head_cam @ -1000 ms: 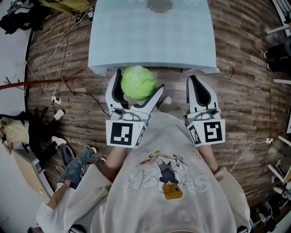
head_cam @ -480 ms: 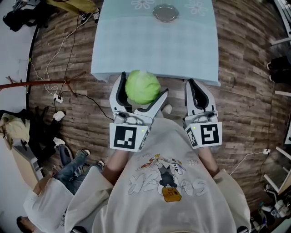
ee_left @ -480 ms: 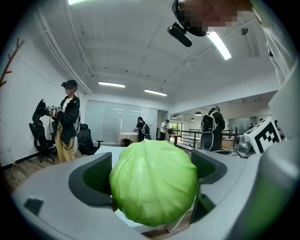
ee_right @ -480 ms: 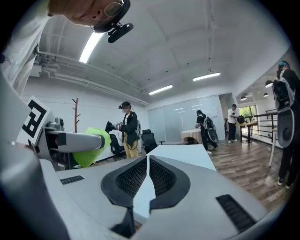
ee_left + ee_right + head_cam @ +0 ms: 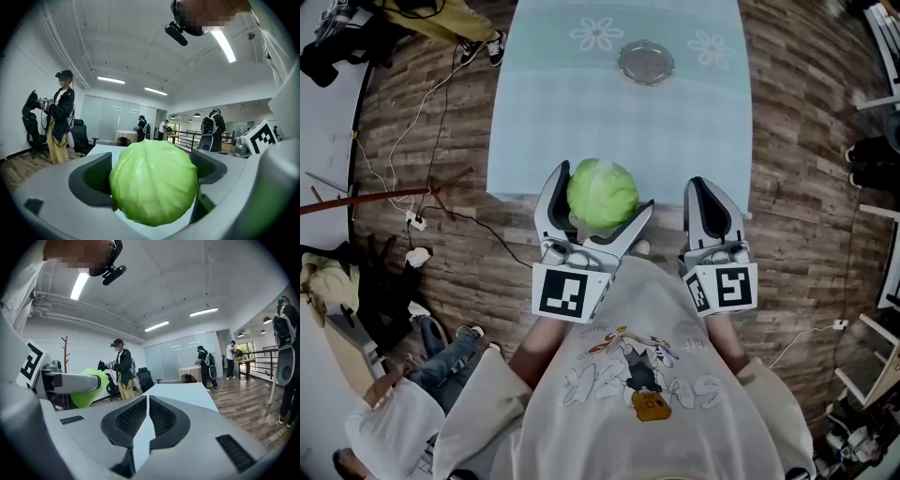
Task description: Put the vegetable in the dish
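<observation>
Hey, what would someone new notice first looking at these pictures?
The bright green cabbage, clamped in the left gripper over the near edge of the pale blue table, stands out first. Next is the small silver dish near the table's far end, with nothing in it. The right gripper is shut and empty.

No text can be read; the lettering on the shirt (image 5: pixel 581 412) is too blurred.
</observation>
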Motion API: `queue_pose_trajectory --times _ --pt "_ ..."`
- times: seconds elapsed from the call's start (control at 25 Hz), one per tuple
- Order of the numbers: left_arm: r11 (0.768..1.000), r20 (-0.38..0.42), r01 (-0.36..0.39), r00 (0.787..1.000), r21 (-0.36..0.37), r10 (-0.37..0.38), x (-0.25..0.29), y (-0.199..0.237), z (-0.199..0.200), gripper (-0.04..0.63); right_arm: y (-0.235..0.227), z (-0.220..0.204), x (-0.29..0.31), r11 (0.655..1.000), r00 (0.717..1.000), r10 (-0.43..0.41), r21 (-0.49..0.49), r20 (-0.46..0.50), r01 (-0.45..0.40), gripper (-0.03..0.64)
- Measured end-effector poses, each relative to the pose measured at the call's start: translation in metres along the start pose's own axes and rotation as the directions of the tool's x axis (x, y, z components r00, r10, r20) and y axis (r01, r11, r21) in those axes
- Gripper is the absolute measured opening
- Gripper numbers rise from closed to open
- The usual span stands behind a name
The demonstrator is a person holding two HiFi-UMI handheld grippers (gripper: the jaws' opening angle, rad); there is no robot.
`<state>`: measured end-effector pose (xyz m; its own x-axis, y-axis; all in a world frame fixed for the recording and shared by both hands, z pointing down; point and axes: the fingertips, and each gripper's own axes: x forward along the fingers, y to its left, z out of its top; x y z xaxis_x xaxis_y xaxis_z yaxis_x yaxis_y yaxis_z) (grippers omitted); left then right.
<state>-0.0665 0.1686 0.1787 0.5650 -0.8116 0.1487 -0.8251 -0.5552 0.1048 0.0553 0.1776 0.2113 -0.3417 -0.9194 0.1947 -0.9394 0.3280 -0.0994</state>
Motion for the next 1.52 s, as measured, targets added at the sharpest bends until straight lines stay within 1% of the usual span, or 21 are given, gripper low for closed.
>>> queue_pose_trajectory --times 0.28,0.4,0.6,0.8,1.2,1.36,1.52 --pt "0.999 -0.007 0.042 0.999 -0.012 -0.042 0.056 0.043 0.010 0.537 -0.020 0.018 0.066 0.999 1.000 -0.029 -0.026 -0.008 0.029 0.023" --pt "0.998 -0.011 0.055 0.998 -0.017 -0.055 0.073 0.052 0.013 0.537 -0.025 0.020 0.084 0.999 0.999 -0.040 -0.025 -0.016 0.040 0.023" --pt "0.998 -0.030 0.060 0.998 -0.021 -0.061 0.097 0.056 0.012 0.537 -0.037 0.024 0.105 0.999 0.999 -0.028 -0.034 -0.030 0.027 0.023" --pt "0.999 -0.029 0.036 0.999 -0.034 -0.037 0.111 0.059 0.013 0.537 -0.049 0.025 0.116 0.999 0.999 -0.002 -0.051 -0.043 0.000 0.023" --pt "0.999 -0.068 0.000 0.998 -0.033 -0.003 0.159 0.055 0.006 0.537 -0.087 0.035 0.144 0.997 0.997 0.051 -0.051 -0.054 -0.053 0.023" --pt "0.999 -0.071 -0.015 0.997 -0.029 0.013 0.181 0.057 0.000 0.537 -0.099 0.032 0.159 0.995 0.995 0.078 -0.058 -0.066 -0.082 0.023" --pt "0.999 -0.074 -0.032 0.997 -0.044 0.028 0.198 0.058 -0.007 0.537 -0.113 0.027 0.171 0.994 0.992 0.095 -0.047 -0.081 -0.099 0.023"
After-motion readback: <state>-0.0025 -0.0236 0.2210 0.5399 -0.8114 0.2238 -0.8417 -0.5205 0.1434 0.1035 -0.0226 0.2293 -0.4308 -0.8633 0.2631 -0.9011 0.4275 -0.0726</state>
